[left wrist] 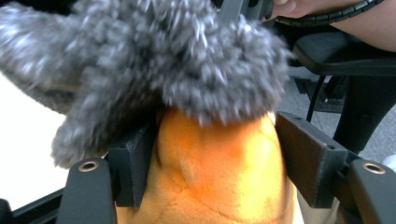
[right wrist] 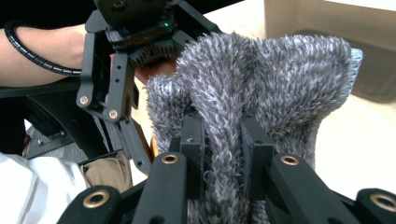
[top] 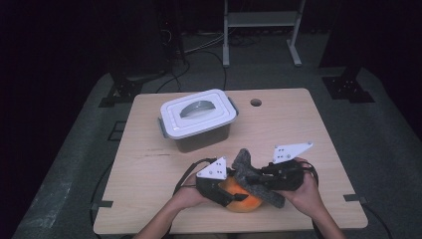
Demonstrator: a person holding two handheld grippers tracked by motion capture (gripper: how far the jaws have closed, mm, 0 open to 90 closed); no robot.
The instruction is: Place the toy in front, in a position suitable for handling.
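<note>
An orange plush toy point(top: 243, 200) sits near the table's front edge, between the person's two hands. My left gripper point(top: 225, 191) is shut on it; in the left gripper view both black pads point(left wrist: 135, 163) press the toy's orange sides point(left wrist: 215, 177). A grey fuzzy cloth point(top: 251, 172) lies draped over the top of the toy point(left wrist: 140, 60). My right gripper point(right wrist: 223, 144) is shut on a fold of that cloth point(right wrist: 261, 79), which bunches up between and above its jaws. In the right gripper view the left gripper's body point(right wrist: 123, 51) is close behind the cloth.
A white lidded plastic box point(top: 198, 118) with a grey handle stands at the middle back of the wooden table point(top: 149, 199). A round hole point(top: 256, 102) is in the tabletop to its right. A metal frame point(top: 261, 30) stands on the floor beyond.
</note>
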